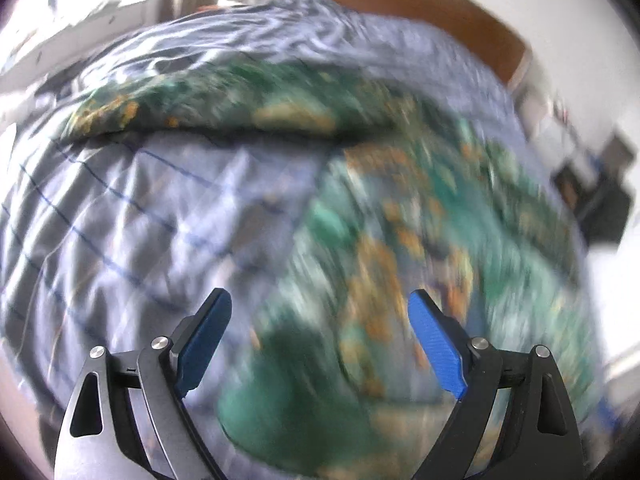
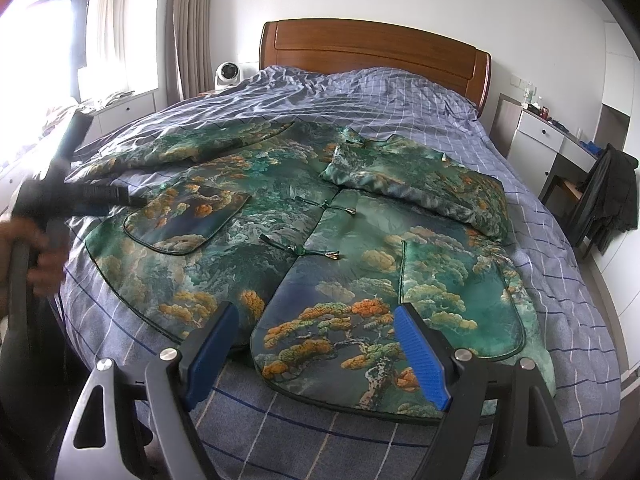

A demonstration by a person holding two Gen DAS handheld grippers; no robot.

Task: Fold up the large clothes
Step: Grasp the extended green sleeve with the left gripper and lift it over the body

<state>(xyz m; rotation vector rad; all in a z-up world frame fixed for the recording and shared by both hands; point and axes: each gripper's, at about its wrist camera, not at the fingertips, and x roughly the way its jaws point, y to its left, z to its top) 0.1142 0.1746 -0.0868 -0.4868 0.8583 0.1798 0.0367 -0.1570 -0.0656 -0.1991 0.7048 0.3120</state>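
Green printed jacket (image 2: 320, 240) lies spread on the bed (image 2: 400, 92), one sleeve folded in. Left gripper (image 1: 320, 344) and right gripper (image 2: 316, 348) both spread, holding nothing

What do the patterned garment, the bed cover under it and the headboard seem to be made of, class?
Garment: likely satin or brocade, glossy; light sheens across its green and orange tree pattern.
Bed cover: probably cotton, matte; soft crumpled creases, printed blue check.
Headboard: wood or veneer, varnished; reddish-brown with a smooth shine.

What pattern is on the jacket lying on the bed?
The jacket is green with orange-and-gold pine trees and clouds, clearest in the right wrist view.
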